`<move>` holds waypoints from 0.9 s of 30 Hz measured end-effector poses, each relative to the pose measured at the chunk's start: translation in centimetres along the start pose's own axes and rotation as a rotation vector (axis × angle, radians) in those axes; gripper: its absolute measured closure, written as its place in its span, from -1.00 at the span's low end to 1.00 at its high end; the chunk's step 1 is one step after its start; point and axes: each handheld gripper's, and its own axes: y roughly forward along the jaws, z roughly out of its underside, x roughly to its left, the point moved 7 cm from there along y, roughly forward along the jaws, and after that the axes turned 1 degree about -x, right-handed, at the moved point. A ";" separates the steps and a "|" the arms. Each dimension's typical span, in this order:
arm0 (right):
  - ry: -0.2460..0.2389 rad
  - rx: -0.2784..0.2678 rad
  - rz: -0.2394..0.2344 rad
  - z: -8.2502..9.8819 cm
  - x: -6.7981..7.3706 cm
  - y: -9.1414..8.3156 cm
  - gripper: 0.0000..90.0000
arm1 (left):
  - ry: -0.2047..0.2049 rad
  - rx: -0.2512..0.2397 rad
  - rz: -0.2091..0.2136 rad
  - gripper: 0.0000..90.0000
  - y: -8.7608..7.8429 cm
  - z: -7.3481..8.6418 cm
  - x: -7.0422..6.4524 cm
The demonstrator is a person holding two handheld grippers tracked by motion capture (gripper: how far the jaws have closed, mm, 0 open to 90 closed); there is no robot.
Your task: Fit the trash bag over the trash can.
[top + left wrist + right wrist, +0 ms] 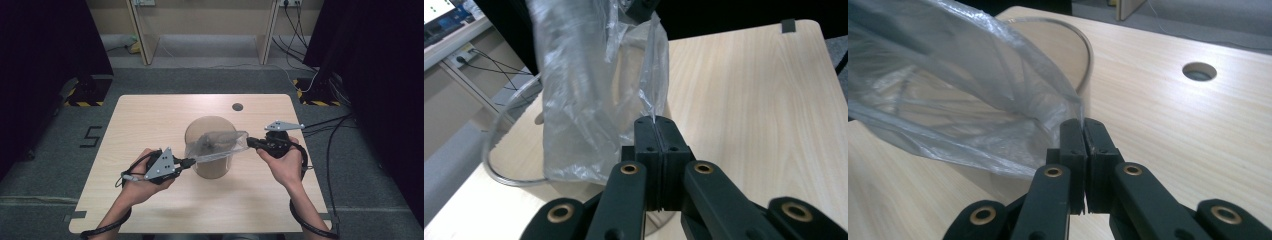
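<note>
While we stand at the table (150, 210) w/ a tool in each hand, both tools are pinching the same clear plastic bag (217, 142), one at each end. Our left gripper (189, 161) sits low on the near-left side in the high view; its jaws are pressed together on the bag's edge, and in the left gripper view the film (599, 90) rises from between the pads up and away to the left. Our right gripper (251, 142) is on the right, a bit farther from us, also clamped tight on the bag's other edge; in the right gripper view the plastic (963, 105) fans out to the left from the closed pads.

So the bag hangs stretched between the 2 tools, approx. across the top of the clear round container (211, 150) that stands upright near the table's centre. The bag's mouth looks spread over the container's opening, slanting from high on the right to lower on the left. Whether the film touches the rim we can't tell; it's too see-through and slightly blurred. In the right gripper view the container's rim (1083, 45) curves just behind the bag.

Beyond the container, toward the far edge, there's a small round hole (237, 107) in the tabletop, well apart from both hands. Cables trail off each gripper toward us & to the sides.
</note>
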 end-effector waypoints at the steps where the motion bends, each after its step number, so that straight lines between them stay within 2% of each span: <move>1: -0.004 0.005 0.010 0.2 -0.2 0.1 0.96 | 0.010 0.017 -0.002 0.97 0.1 0.3 -0.1; 8: -0.012 0.022 0.021 0.7 -0.3 0.6 0.96 | 0.016 0.043 -0.006 0.97 0.3 1.1 -0.1; 14: -0.037 0.030 0.045 0.4 -0.4 1.7 0.93 | 0.016 0.056 -0.030 0.97 0.4 1.5 0.8; 21: -0.065 0.022 0.071 -0.1 -0.2 2.7 0.82 | -0.020 0.061 -0.050 0.93 0.3 2.4 1.4; 24: -0.078 0.022 0.081 -0.4 -0.2 2.9 0.80 | -0.057 0.033 -0.056 0.81 0.1 2.4 1.4; 27: -0.085 0.016 0.089 -0.6 0.0 2.9 0.80 | -0.100 -0.005 -0.071 0.44 -0.5 2.2 1.1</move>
